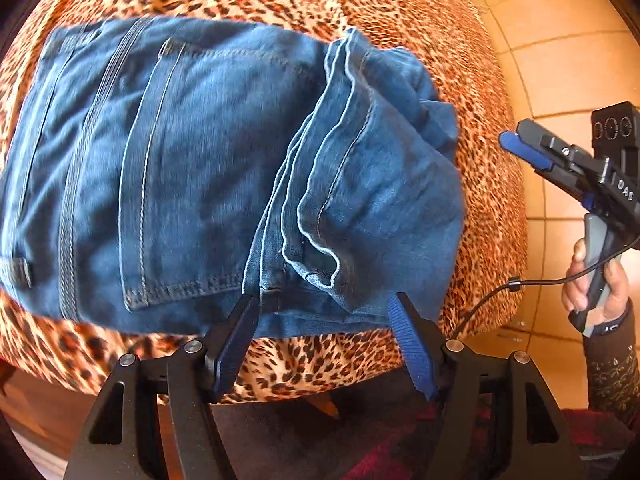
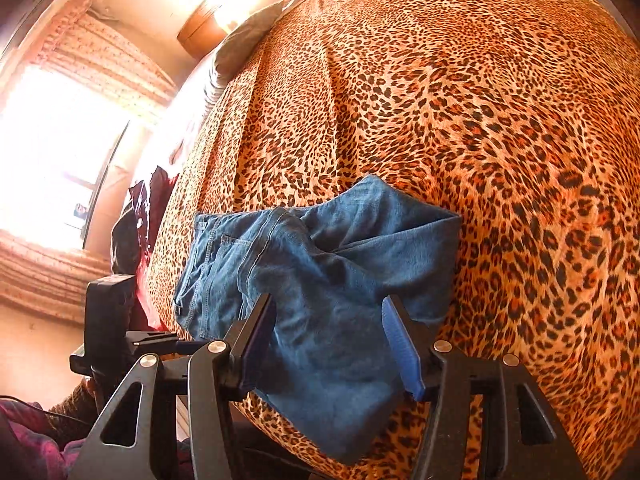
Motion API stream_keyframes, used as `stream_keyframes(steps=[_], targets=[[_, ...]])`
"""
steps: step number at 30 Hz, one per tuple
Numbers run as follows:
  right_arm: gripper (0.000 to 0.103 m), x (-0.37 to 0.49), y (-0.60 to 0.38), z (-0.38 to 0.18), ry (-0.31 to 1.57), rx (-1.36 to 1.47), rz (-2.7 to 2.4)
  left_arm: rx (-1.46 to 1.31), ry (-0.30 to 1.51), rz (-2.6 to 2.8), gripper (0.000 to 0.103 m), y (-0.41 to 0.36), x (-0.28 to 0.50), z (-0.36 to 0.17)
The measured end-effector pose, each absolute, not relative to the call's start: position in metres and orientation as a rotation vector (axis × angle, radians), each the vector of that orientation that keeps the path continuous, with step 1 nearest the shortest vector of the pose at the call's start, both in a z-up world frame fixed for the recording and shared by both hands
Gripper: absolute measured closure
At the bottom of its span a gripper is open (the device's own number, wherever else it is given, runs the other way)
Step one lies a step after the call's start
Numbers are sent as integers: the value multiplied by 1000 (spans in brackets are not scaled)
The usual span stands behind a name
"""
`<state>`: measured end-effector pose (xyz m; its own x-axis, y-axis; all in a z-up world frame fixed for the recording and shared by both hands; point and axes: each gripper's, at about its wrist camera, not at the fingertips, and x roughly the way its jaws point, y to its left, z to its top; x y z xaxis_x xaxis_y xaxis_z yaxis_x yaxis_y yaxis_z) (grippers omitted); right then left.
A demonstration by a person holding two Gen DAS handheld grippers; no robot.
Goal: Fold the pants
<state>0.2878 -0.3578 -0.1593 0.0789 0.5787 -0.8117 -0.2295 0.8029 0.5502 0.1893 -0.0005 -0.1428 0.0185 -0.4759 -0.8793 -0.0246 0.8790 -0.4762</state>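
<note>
Blue jeans [image 1: 192, 168] lie folded on a leopard-print bed cover [image 1: 280, 8], back pocket up, with the legs folded over on the right. My left gripper [image 1: 324, 308] is open and empty at the jeans' near edge. My right gripper [image 1: 510, 140] shows at the far right, off the bed, held in a hand. In the right wrist view the jeans [image 2: 320, 280] lie at the bed's near corner, and my right gripper [image 2: 328, 312] is open above them, holding nothing. The left gripper's body [image 2: 108, 320] shows at the left.
The bed cover [image 2: 480, 120] stretches far behind the jeans. A tiled floor [image 1: 560, 60] lies right of the bed. A bright window with curtains [image 2: 60, 140] and a pillow [image 2: 244, 48] are at the left. Dark red clothing [image 2: 152, 196] lies by the bed's left edge.
</note>
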Motion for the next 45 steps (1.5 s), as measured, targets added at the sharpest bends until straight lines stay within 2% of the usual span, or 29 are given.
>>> stream_keyframes(steps=[9,11,12,13,14,15,16,18,19,20,21,23,25,26,28,34,35,36,37,38,39,41,45], targets=[[45,353,-285,-208,1446,121,958,-687,1372,102,34,-1,163,-137],[45,358,-260,-219,1472,63,1013,-696,1359,194,45,-2,152,-139],[47,360,-250,-226,1479,34,1024,-701,1375,244,67,-4,147,-144],[55,361,-241,-232,1494,7,1042,-729,1383,281,77,-5,140,-147],[92,361,-232,-234,1509,-16,1075,-779,1375,314,80,-5,131,-146],[91,358,-222,-230,1506,-52,1104,-825,1353,338,87,-5,120,-143],[91,352,-214,-220,1469,-102,1143,-835,1341,366,90,-7,112,-139],[90,340,-201,-209,1426,-181,1232,-830,1351,420,89,-11,101,-143],[85,336,-195,-213,1419,-272,1208,-845,1359,431,88,-11,98,-147],[72,336,-189,-224,1430,-372,1159,-870,1354,441,88,-13,96,-146],[68,339,-186,-234,1480,-402,1135,-896,1346,448,88,-14,92,-144],[68,354,-197,-227,1517,-270,1147,-916,1330,437,87,-17,89,-137],[58,371,-218,-206,1487,-124,1194,-943,1312,398,84,-18,81,-125],[50,378,-229,-200,1480,-103,1204,-953,1310,380,80,-17,76,-122],[50,384,-247,-195,1454,-169,1204,-985,1316,350,64,-28,69,-119],[50,366,-281,-229,1501,-366,1194,-971,1449,171,61,-85,78,-133],[51,366,-280,-237,1511,-373,1193,-967,1486,151,61,-92,82,-139],[61,363,-281,-241,1506,-400,1194,-959,1525,148,62,-98,84,-146],[75,360,-279,-245,1480,-453,1191,-950,1561,156,68,-103,86,-151],[96,354,-278,-245,1465,-510,1193,-959,1582,161,73,-105,88,-156],[96,351,-280,-240,1438,-533,1193,-975,1600,165,79,-108,89,-159],[97,356,-293,-233,1420,-490,1173,-1023,1620,178,80,-112,91,-170],[94,379,-317,-258,1524,-373,1052,-1065,1603,191,80,-110,92,-176]])
